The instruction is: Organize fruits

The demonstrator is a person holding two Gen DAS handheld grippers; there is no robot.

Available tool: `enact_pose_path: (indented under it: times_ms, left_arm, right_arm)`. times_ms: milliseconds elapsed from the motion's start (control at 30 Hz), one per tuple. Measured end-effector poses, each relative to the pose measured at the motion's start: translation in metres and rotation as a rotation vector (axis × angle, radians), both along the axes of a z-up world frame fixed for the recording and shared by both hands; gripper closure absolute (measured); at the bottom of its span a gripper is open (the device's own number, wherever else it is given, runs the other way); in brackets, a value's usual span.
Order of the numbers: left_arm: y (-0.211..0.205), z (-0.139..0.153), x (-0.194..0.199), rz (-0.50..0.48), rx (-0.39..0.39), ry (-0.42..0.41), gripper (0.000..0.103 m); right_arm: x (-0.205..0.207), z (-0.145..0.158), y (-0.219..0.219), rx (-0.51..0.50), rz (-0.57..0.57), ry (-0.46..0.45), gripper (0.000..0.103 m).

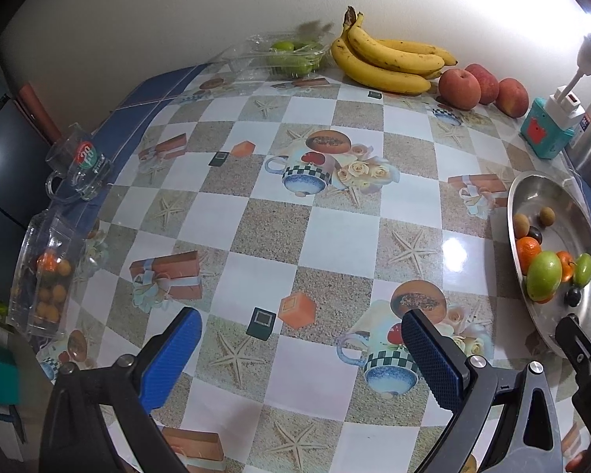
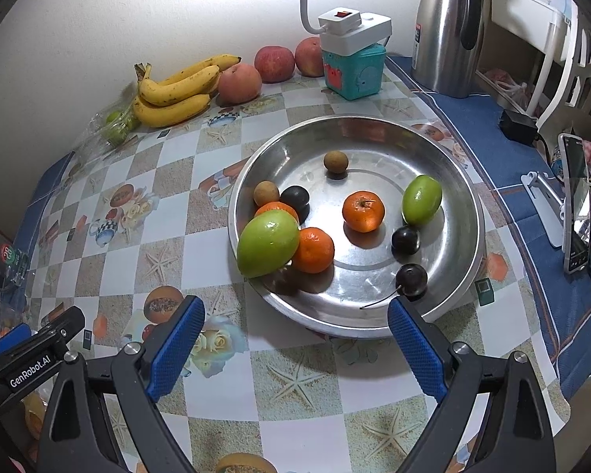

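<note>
Left wrist view: left gripper [image 1: 299,335] spread wide, empty, above the checked tablecloth [image 1: 264,228]. At 12 o'clock, banana bunch [image 1: 386,61] against the wall, long axis running left to right, stems pointing up-left. At 11 o'clock, clear tray of green fruit [image 1: 291,55]; at 1 o'clock, three apples [image 1: 482,86]. At 3 o'clock, steel bowl [image 1: 532,193] with mixed fruit. At 9 o'clock, glass mug [image 1: 78,165] and clear box of small orange fruit [image 1: 45,276].

Right wrist view: right gripper [image 2: 295,337] spread wide, empty, just short of the bowl rim. Inside, large green mango [image 2: 268,242] at 9 o'clock, long axis tilted up-right, touching two tangerines. Stemmed dark cherry [image 2: 411,280] nearest the right finger. Steel flask [image 2: 449,31] at 1 o'clock.
</note>
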State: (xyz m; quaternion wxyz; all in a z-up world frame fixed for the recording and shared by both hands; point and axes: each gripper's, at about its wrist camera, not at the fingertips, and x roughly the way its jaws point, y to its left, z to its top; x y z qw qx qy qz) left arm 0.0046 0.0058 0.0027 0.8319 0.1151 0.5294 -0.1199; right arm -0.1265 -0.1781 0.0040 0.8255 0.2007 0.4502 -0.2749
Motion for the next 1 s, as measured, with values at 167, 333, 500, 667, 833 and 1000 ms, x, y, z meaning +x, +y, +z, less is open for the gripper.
enact_pose_path:
  times_ms: [167, 333, 500, 667, 833, 1000]
  left_arm:
    - [0.0008, 0.0004, -0.0001, 0.001, -0.007, 0.004, 0.0]
    - [0.0002, -0.0006, 0.0, -0.002, -0.006, 0.009, 0.0]
    - [-0.0003, -0.0009, 0.0, -0.008, -0.005, 0.013, 0.0]
    - [-0.001, -0.0017, -0.0004, -0.013, -0.006, 0.018, 0.0]
    - [-0.0011, -0.0018, -0.0005, -0.012, -0.006, 0.019, 0.0]
    - [-0.001, -0.002, -0.0002, -0.013, -0.006, 0.021, 0.0]
  right_arm:
    - [0.0001, -0.0005, -0.0002, 0.0, 0.002, 0.006, 0.009]
    - [-0.0003, -0.0007, -0.0014, 0.005, 0.0, 0.008, 0.009]
    - [-0.0003, -0.0006, -0.0012, 0.004, 0.001, 0.009, 0.009]
    - [0.0009, -0.0015, -0.0012, 0.008, 0.003, 0.016, 0.009]
    - [0.001, -0.0018, -0.001, 0.008, 0.004, 0.018, 0.009]
    - [0.0019, -0.0026, -0.0011, 0.01, 0.007, 0.023, 0.009]
